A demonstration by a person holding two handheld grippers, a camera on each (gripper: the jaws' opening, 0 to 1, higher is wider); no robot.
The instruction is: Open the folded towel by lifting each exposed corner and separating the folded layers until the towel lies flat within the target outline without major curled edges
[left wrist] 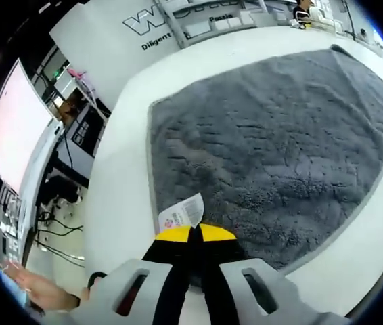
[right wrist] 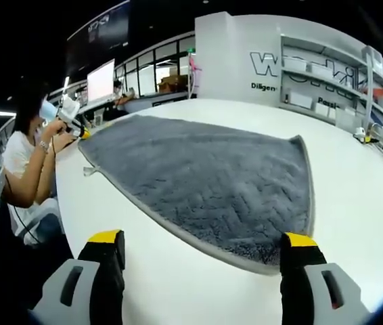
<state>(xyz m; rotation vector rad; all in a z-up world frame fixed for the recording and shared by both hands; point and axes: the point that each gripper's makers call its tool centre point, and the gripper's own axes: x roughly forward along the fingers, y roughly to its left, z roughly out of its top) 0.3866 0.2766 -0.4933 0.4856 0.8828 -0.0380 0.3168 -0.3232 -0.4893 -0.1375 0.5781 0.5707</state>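
Left gripper view, hidden: towel corner under the yellow-tipped jaws of the left gripper [left wrist: 196, 233] covered from sight; far right edge of the towel [left wrist: 273, 149] cut off by the frame.
Left claw: jaws pressed together, pinched on the towel's near corner, lower centre of frame.
Tag: white care label [left wrist: 181, 213] just above the jaw tips, small red mark on it, print too small to read.
Writing: wall lettering [left wrist: 156, 34] at upper centre, partly cut off, reads "Diligent".
Towel: grey, plush, herringbone-like ridges, stitched lighter border; spread flat on the white table [left wrist: 120, 169].
Right gripper view, right claw: right gripper [right wrist: 201, 244] spread wide, nothing between the jaws, tips low in frame either side of the towel's near edge.
Towel there: centre of frame, small loop at left edge.
Person: seated person [right wrist: 26, 159] at left, holding a gripper at the towel's far corner.
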